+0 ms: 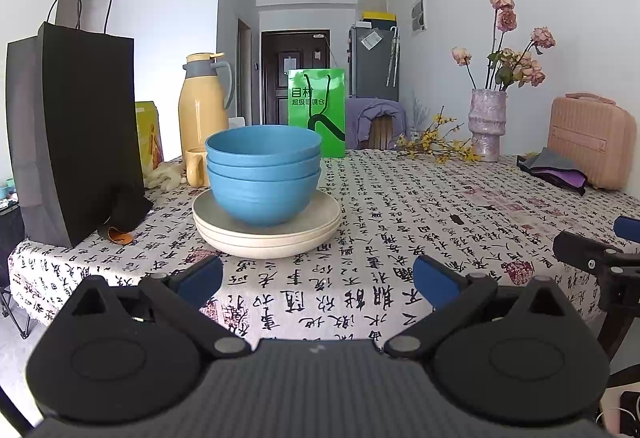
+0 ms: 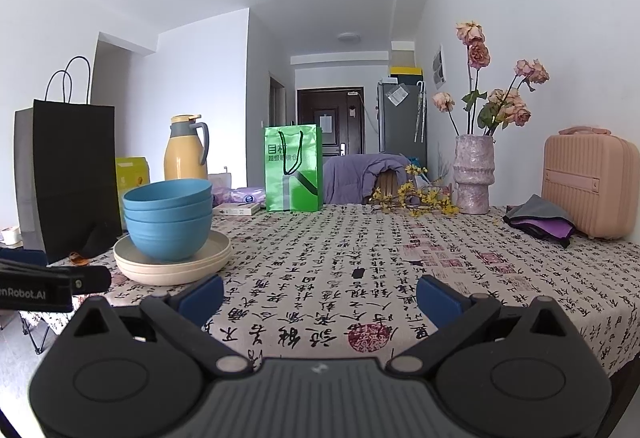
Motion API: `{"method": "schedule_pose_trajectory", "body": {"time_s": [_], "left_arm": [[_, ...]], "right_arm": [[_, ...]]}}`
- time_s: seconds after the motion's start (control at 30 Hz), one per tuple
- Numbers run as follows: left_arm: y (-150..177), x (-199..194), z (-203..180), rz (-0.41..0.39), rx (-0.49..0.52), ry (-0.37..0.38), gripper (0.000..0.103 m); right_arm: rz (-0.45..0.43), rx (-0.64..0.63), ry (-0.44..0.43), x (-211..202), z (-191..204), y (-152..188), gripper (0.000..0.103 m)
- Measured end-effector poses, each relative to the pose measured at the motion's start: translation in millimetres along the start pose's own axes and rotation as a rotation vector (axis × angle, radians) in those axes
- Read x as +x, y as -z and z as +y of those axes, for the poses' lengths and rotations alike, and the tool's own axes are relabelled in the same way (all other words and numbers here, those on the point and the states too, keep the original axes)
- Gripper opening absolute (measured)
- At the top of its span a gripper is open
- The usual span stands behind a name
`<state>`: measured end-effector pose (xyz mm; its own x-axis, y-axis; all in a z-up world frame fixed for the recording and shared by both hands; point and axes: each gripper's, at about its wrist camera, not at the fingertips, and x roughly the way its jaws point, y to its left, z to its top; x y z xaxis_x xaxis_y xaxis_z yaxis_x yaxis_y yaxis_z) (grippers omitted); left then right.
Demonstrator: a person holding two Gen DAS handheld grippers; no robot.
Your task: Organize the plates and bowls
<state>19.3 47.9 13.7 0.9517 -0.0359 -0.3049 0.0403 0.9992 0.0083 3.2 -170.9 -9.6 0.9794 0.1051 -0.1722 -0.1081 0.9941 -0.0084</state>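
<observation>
Three blue bowls (image 1: 262, 177) sit nested on a stack of cream plates (image 1: 268, 232) on the printed tablecloth (image 1: 400, 222). The stack also shows in the right wrist view, with the bowls (image 2: 168, 222) on the plates (image 2: 172, 262) at the left. My left gripper (image 1: 318, 280) is open and empty, a little in front of the stack. My right gripper (image 2: 319, 296) is open and empty over the cloth, right of the stack. The right gripper shows at the right edge of the left wrist view (image 1: 596, 258).
A black paper bag (image 1: 76, 133), a yellow thermos (image 1: 204, 97) and a cream mug (image 1: 196, 165) stand left of and behind the stack. A green bag (image 1: 318, 109), a vase of dried roses (image 1: 488, 121), a pink case (image 1: 592, 137) and folded cloths (image 1: 556, 169) stand at the back and right.
</observation>
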Motion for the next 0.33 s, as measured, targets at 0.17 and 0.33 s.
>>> {"method": "schedule_pose_trajectory", "body": {"time_s": [0.17,0.33], "left_arm": [[1.4,1.1,-0.5,0.011,-0.001,0.001,0.103],[3.0,0.2,-2.3,0.008,0.011,0.000,0.103]], "right_arm": [[0.005,0.002,-0.001,0.2,0.3,0.8,0.103],[0.005,0.001,-0.003,0.7,0.3,0.8,0.103]]}}
